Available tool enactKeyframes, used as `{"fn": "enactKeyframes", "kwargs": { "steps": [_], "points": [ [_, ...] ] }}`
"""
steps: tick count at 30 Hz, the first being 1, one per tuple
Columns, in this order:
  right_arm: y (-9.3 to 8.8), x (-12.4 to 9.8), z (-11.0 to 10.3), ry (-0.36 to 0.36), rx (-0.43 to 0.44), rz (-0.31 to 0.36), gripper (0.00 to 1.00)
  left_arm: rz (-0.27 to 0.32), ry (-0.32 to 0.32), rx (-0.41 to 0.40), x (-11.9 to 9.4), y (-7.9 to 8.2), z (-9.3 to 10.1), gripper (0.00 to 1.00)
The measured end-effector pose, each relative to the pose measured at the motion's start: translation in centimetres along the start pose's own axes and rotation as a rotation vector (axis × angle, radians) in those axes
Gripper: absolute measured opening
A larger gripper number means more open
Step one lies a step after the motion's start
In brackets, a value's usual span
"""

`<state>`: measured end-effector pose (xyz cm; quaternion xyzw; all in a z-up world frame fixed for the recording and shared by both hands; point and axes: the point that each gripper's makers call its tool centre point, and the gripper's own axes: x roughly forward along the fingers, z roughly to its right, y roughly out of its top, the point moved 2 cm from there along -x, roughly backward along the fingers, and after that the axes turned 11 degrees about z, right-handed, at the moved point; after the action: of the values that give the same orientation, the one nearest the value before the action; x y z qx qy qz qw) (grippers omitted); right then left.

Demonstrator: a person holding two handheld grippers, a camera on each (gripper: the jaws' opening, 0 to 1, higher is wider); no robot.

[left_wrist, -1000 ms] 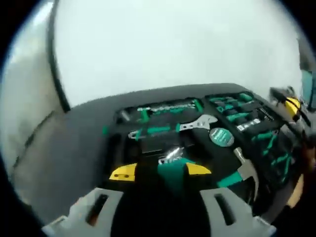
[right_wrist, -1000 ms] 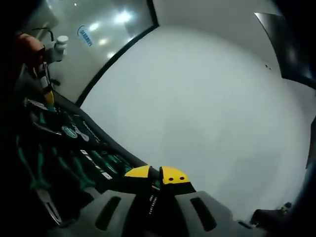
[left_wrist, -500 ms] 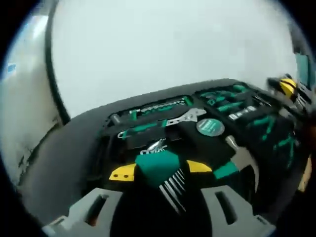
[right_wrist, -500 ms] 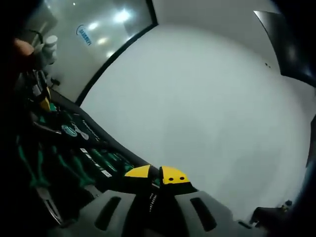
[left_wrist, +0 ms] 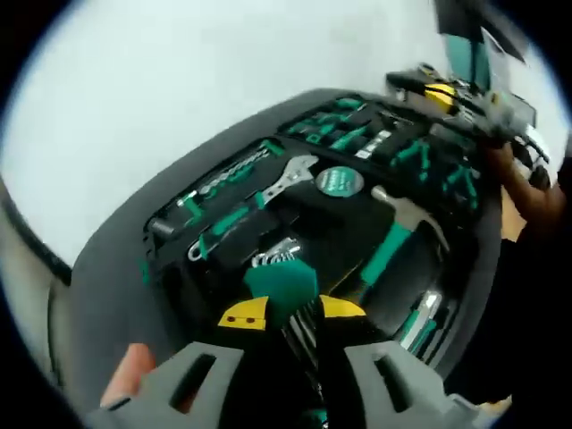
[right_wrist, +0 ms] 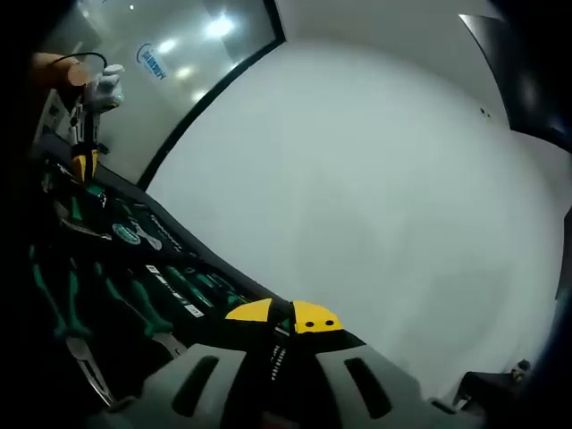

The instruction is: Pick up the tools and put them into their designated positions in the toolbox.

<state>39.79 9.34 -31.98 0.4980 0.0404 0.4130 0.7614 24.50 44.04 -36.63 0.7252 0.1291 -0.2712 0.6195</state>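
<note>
Left gripper (left_wrist: 290,313) has its yellow-tipped jaws clamped on a green-holdered hex key set (left_wrist: 284,284), held just above the near edge of the toolbox (left_wrist: 107,286). The keys' long axis runs back toward the camera, with the shiny ends poking out past the holder toward the box. Right gripper (right_wrist: 284,315) has its yellow tips pressed together with something thin and dark between them, white print on it too small to read, so I can't tell what it's pinching.

Writing-wise: there's a round green tape measure (left_wrist: 336,182) in the middle of the toolbox with a label I can't make out, and a blue logo (right_wrist: 152,61) on the glass wall beyond the box in the right gripper view, also unreadable.

The toolbox is a dark open case with black foam, sitting on a big plain white table (right_wrist: 375,197). An adjustable wrench (left_wrist: 284,179) lies just beside the tape measure, a hammer (left_wrist: 398,234) with a green grip on its other side, and a row of green-handled screwdrivers (left_wrist: 357,134) along the far side.
</note>
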Motion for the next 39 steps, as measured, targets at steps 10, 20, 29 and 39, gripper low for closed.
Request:
{"fn": "enactKeyframes", "kwargs": {
  "steps": [10, 20, 29, 39],
  "points": [
    [0.0, 0.2, -0.7, 0.025, -0.015, -0.001, 0.05, -0.009, -0.094, 0.026, 2.3, -0.6, 0.4, 0.28],
    [-0.1, 0.3, -0.7, 0.022, -0.019, -0.014, 0.05, 0.015, -0.369, 0.3, 4.6, 0.9, 0.4, 0.27],
    [-0.3, 0.4, -0.9, 0.031, -0.029, -0.022, 0.05, 0.172, -0.603, 0.304, 4.6, 1.2, 1.8, 0.13],
    [-0.5, 0.7, -1.1, 0.039, -0.042, -0.027, 0.04, -0.017, -0.348, 0.339, 0.3, -0.8, -1.5, 0.14]
  ]
}}
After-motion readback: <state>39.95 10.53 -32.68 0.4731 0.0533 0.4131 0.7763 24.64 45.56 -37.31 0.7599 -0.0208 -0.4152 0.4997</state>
